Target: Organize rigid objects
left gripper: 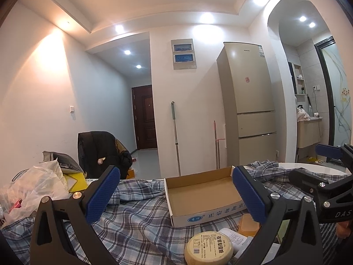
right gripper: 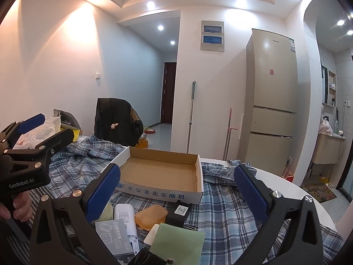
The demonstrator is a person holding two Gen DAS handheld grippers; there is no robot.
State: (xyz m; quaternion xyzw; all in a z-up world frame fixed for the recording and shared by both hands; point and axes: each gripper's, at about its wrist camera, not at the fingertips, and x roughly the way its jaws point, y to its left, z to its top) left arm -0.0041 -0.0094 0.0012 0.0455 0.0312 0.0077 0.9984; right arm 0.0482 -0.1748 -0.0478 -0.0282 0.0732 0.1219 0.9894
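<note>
An empty shallow cardboard box (left gripper: pixel 209 215) (right gripper: pixel 158 191) with a white printed front wall lies on a blue plaid cloth. My left gripper (left gripper: pixel 176 195) hovers open just before it, above a round cream tin (left gripper: pixel 208 250) and an orange case (left gripper: pixel 249 225). My right gripper (right gripper: pixel 176 193) is open too, over a cluster on the near side of the box: a white remote-like device (right gripper: pixel 124 218), the orange case (right gripper: pixel 151 219), a black adapter (right gripper: pixel 177 213), a green card (right gripper: pixel 178 243) and a grey carton (right gripper: pixel 114 236). Each gripper shows in the other's view, the left gripper (right gripper: pixel 44 130) and the right gripper (left gripper: pixel 320 165), both with nothing between their fingers.
The plaid cloth (right gripper: pixel 220 209) covers a white round table (right gripper: pixel 286 190). A crumpled plastic bag (left gripper: pixel 37 183) and clutter sit at the left. Behind stand a chair with a black jacket (right gripper: pixel 119 119), a mop (right gripper: pixel 190 119) and a fridge (right gripper: pixel 271 101). A hand (right gripper: pixel 19 205) holds the left gripper's handle.
</note>
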